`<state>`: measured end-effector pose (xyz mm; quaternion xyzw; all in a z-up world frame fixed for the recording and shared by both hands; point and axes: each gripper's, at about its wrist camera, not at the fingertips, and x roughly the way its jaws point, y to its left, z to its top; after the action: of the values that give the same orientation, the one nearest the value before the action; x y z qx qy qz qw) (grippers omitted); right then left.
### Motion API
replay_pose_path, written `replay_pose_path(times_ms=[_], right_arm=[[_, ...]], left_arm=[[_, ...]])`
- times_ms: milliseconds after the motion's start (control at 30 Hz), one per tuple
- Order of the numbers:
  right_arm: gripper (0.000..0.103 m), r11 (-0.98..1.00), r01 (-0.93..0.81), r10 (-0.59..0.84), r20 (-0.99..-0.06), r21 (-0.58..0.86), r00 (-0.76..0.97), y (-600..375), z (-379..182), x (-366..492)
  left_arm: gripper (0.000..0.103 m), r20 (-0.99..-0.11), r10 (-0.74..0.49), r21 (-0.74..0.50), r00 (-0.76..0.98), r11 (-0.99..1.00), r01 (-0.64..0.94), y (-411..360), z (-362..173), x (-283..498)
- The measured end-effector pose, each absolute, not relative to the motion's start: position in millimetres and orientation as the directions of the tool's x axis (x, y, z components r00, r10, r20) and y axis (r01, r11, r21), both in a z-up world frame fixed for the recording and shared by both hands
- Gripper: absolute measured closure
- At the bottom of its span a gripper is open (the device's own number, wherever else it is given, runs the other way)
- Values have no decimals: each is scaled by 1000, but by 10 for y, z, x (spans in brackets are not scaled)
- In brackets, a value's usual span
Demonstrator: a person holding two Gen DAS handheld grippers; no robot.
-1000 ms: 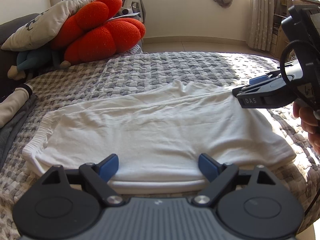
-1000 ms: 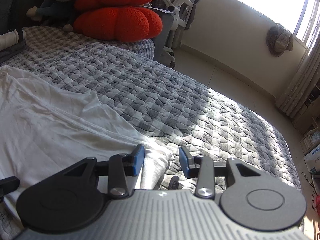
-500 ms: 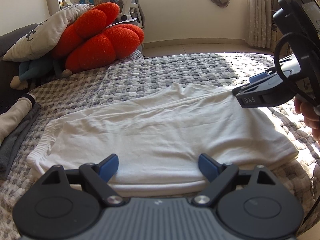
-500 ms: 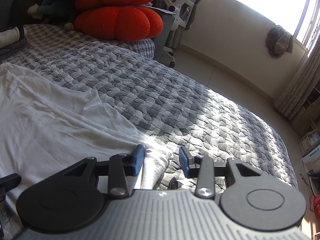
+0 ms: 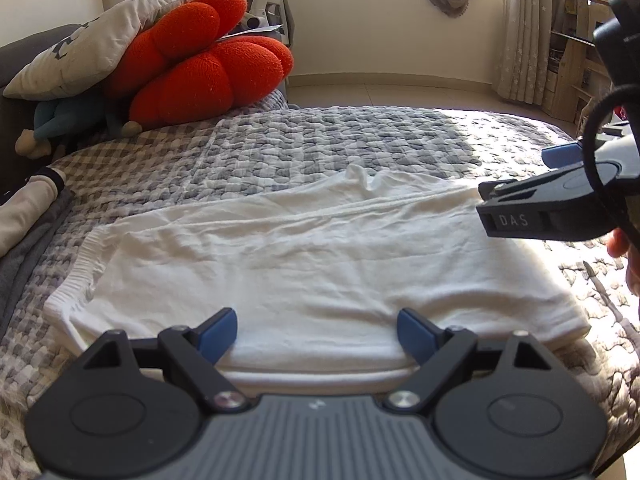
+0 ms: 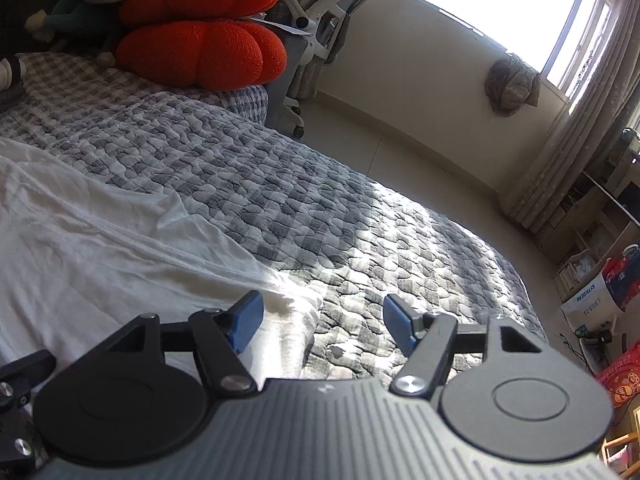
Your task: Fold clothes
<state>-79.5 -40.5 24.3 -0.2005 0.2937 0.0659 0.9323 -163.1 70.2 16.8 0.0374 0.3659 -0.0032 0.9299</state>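
In the left wrist view, the near edge of the white garment (image 5: 304, 264) is hidden behind the left gripper (image 5: 318, 330), whose blue-tipped fingers (image 5: 218, 332) stand wide apart over the folded hem with nothing between them, so the tool is released. The garment lies spread across the middle of the frame on the quilted grey-and-white bedspread (image 5: 320, 140), thin, soft and creased, with a ribbed cuff at its left end and a raised seam running across it. At the right edge the right gripper (image 5: 560, 200) juts in, cut off by the frame, and covers the garment's far right corner; from this side its fingers cannot be read. In the upper left a puffy orange cushion (image 5: 200, 64) leans under a pale pillow (image 5: 88, 48), and a stuffed toy (image 5: 60, 120) is half buried beneath them. In the right wrist view, the right gripper (image 6: 322, 322) fills the bottom of the frame, its fingers (image 6: 246, 320) parted and released; the left fingertip lies at the garment's sunlit corner, which is washed out by glare. The white garment (image 6: 100, 248) occupies the lower left and runs off the frame edge. The pebbled bedspread (image 6: 320, 216) stretches to the right, with the orange cushion (image 6: 200, 52) in the upper left and a grey curtain (image 6: 576, 140) at the bright window on the right.
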Motion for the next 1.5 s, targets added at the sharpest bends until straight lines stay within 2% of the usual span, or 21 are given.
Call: replay_pose_path(times_ms=[100,167,233,433,700,967,1500], right_arm=[[21,933,-278,95,-588,-228,803,-432,366,-875],[11,943,-305,168,-594,-137,787,-467,447,-920],[7,943,-330,241,-595,-43,767,-507,526,-961],[6,923,-353,372,-594,154,713,-554,657,-1033],[5,876,-401,479,-565,267,672,-484,725,-1147],[4,852,-446,520,-532,274,668,-382,815,-1272],[4,869,-428,492,-533,249,688,-406,814,-1270]], left_arm=[[15,-692,-4,13,722,1000,18,794,203,-1597],[15,-688,-16,-31,726,999,-7,894,257,-1581],[15,-682,-26,-73,731,997,-33,993,311,-1566],[15,-679,-18,-131,734,987,-98,1212,379,-1513],[15,-691,-8,-186,722,968,-167,1413,377,-1453],[15,-709,22,-182,705,960,-212,1464,319,-1404],[15,-712,29,-176,701,960,-218,1473,307,-1390]])
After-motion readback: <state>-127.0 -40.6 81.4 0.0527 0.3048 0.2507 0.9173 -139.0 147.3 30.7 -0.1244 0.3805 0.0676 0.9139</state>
